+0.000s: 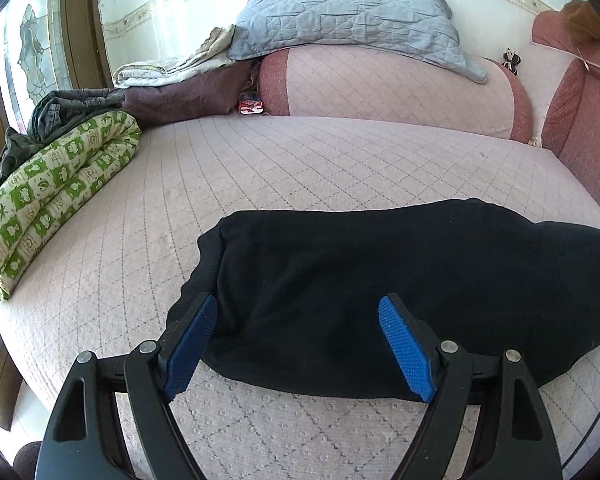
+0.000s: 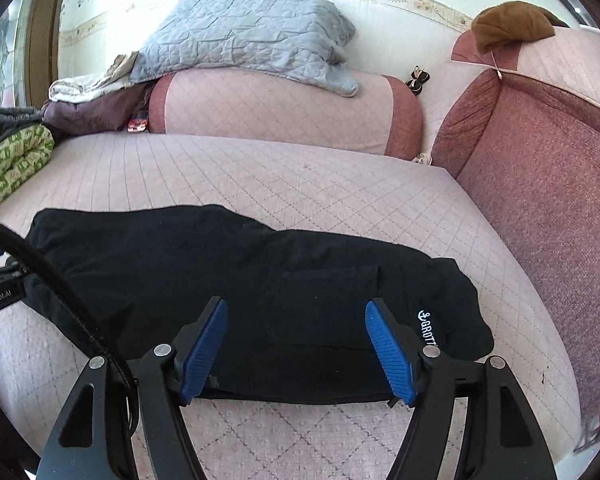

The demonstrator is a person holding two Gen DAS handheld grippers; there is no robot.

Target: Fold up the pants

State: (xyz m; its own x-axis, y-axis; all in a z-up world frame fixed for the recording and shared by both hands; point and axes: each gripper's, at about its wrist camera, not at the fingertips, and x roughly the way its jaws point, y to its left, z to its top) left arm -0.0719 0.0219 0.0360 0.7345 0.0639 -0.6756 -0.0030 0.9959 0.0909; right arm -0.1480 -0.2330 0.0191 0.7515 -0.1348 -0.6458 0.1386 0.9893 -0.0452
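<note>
Black pants [image 1: 380, 280] lie folded lengthwise in a long flat bundle on the pink quilted bed cover [image 1: 260, 168]. My left gripper [image 1: 296, 312] is open and hovers over the pants' left end, near its ribbed edge. In the right wrist view the pants [image 2: 220, 280] stretch from left to right, with a white logo [image 2: 428, 328] near the right end. My right gripper [image 2: 296, 312] is open and empty above the pants' right half. A black cable [image 2: 52, 280] and part of the left tool [image 2: 0, 288] show at the left.
A green patterned folded quilt [image 1: 52, 196] and dark clothes [image 1: 72, 108] lie at the bed's left. A pink bolster [image 2: 276, 112] with a grey quilted pillow [image 2: 244, 36] sits at the back. A red-brown cushion [image 2: 548, 184] stands at the right.
</note>
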